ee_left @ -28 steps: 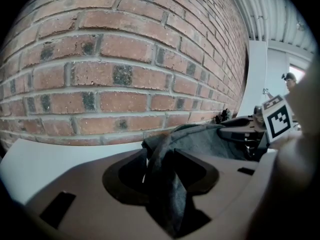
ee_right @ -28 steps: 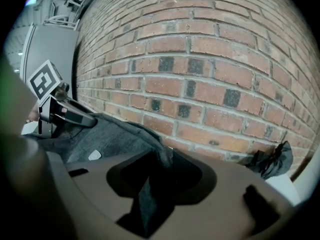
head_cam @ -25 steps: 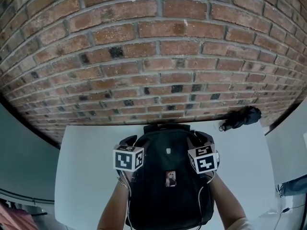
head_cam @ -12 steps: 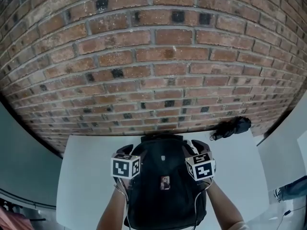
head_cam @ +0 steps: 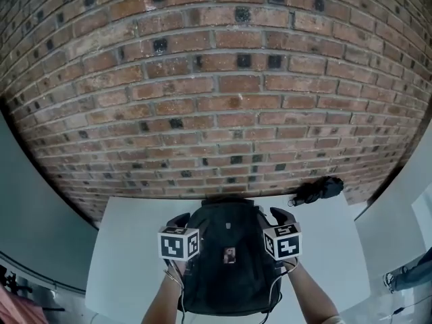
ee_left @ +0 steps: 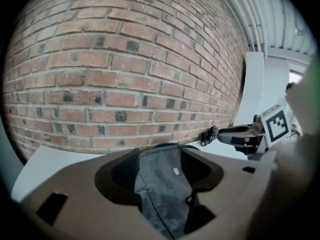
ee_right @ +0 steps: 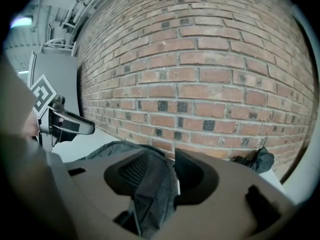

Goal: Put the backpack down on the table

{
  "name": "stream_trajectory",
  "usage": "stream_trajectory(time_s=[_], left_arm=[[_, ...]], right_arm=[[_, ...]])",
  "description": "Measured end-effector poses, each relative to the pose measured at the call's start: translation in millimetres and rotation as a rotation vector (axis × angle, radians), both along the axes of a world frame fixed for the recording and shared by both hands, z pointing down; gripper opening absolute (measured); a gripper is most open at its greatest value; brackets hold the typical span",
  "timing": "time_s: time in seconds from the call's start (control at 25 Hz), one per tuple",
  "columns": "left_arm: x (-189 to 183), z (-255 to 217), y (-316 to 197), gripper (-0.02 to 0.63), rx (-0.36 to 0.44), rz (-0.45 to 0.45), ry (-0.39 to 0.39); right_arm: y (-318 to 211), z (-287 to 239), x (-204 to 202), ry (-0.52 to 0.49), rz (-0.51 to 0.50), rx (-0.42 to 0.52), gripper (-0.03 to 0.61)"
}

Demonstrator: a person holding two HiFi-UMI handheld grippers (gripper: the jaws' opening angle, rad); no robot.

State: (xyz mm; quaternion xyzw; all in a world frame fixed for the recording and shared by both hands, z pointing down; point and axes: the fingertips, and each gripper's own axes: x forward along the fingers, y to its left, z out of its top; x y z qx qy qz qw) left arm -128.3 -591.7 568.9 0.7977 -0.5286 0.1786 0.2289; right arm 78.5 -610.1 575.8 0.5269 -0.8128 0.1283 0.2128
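Note:
A black backpack [head_cam: 228, 275] stands upright over the white table [head_cam: 128, 248], front pocket facing me. My left gripper [head_cam: 179, 220] grips its left side and my right gripper [head_cam: 279, 215] its right side, near the top. In the left gripper view grey backpack fabric [ee_left: 162, 189] fills the gap between the jaws of the left gripper [ee_left: 159, 166]. Bunched fabric [ee_right: 152, 194] likewise sits in the right gripper [ee_right: 162, 169] in the right gripper view. Whether the backpack's bottom touches the table I cannot tell.
A brick wall [head_cam: 216, 100] rises right behind the table. A small black bundle [head_cam: 317, 190] lies at the table's far right corner by the wall. Bare tabletop shows on both sides of the backpack. Grey floor lies to the left.
Both grippers and the backpack between them have risen together and moved farther from me toward the wall. The grip on both sides looks the same.

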Motion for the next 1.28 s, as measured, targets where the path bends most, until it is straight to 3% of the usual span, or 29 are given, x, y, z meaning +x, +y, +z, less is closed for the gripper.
stream_trajectory(time_s=[0.68,0.96,1.28], left_arm=[[32.2,-98.4,115.5,0.25,0.122,-0.026,0.052],[38.6,-105.7,184.1,0.209,0.14,-0.024,0.058],[41.6,-107.8,250.0,0.126,0.148,-0.053,0.106]], right_arm=[[105.6,-96.2,13.9,-0.11,0.021,0.061,0.161],[166.1,-111.3,1.4,-0.147,-0.011,0.063,0.158],[228.1,-132.8,-10.2,-0.229,-0.012,0.086,0.096]])
